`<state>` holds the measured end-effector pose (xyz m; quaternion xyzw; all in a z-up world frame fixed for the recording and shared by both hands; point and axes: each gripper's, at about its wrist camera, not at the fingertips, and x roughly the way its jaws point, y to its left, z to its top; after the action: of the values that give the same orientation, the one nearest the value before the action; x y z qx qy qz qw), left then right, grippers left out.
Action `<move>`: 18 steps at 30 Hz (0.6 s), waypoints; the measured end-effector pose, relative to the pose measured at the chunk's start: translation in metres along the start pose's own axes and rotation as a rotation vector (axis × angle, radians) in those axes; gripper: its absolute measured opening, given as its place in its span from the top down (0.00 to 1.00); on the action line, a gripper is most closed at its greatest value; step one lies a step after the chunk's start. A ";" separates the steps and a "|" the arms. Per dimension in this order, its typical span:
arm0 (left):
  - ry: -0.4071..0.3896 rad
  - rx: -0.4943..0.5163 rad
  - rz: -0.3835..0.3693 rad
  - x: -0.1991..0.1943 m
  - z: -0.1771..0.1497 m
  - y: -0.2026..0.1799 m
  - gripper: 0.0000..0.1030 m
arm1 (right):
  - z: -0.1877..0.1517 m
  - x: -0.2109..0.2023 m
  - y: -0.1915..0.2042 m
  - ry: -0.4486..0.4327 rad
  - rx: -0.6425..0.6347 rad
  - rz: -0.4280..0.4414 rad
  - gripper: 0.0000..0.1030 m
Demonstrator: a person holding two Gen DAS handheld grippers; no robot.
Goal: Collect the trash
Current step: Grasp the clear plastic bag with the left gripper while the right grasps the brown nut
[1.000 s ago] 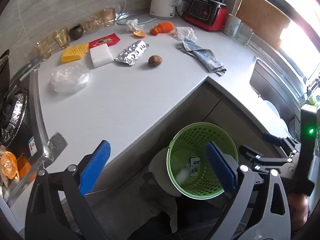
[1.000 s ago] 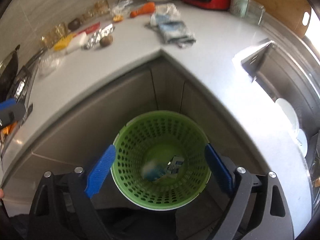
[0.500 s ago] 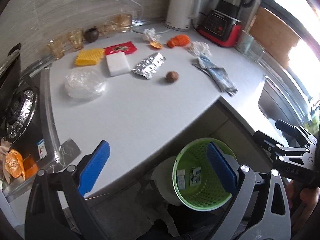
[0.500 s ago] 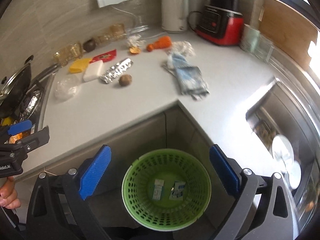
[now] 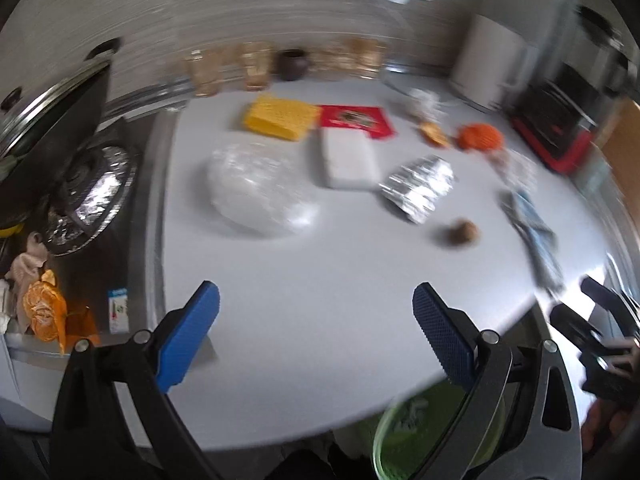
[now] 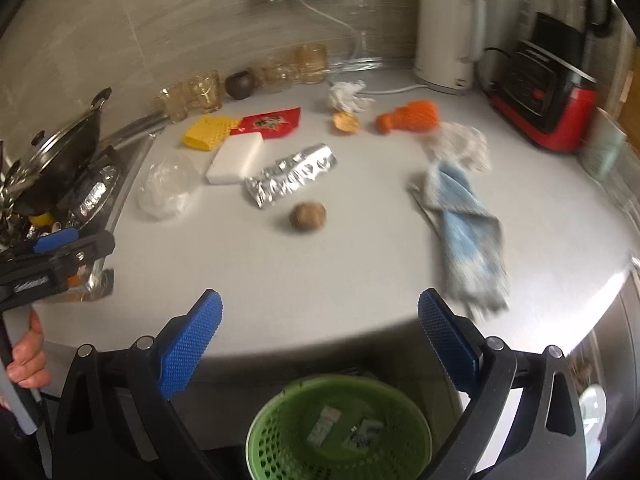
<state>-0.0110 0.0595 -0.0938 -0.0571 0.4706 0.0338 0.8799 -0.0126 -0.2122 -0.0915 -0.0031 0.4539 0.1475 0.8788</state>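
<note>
Trash lies on the white counter (image 6: 360,264): a foil blister pack (image 6: 290,178) (image 5: 418,186), a brown round lump (image 6: 307,216) (image 5: 462,233), a clear plastic bag (image 6: 166,190) (image 5: 256,188), a red packet (image 6: 270,122), crumpled tissue (image 6: 346,95), an orange peel (image 6: 346,123) and orange netting (image 6: 412,118). A green basket (image 6: 340,432) (image 5: 424,428) with paper scraps stands on the floor below the counter edge. My left gripper (image 5: 316,336) and right gripper (image 6: 320,340) are both open and empty, above the counter's near edge.
A yellow sponge (image 6: 210,132), a white block (image 6: 235,158), a blue-white cloth (image 6: 466,232), small glasses (image 6: 200,94), a white kettle (image 6: 446,38) and a red appliance (image 6: 548,92) sit on the counter. A stove with a pan (image 6: 52,160) is at the left.
Both grippers have risen from over the green basket and tilted toward the countertop. The basket has slid to the bottom of both views. Both stay open.
</note>
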 end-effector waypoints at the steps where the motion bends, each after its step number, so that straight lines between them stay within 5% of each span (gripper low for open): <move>1: -0.001 -0.019 0.011 0.007 0.006 0.004 0.10 | 0.006 0.007 0.000 -0.001 -0.012 0.009 0.05; 8: 0.021 -0.083 0.064 0.065 0.043 0.032 0.10 | 0.038 0.066 0.004 0.027 -0.007 0.011 0.05; 18: 0.092 -0.001 0.031 0.139 0.073 0.044 0.10 | 0.051 0.108 0.014 0.047 0.069 -0.127 0.05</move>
<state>0.1218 0.1133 -0.1721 -0.0514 0.5113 0.0450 0.8567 0.0830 -0.1638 -0.1461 -0.0053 0.4780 0.0755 0.8751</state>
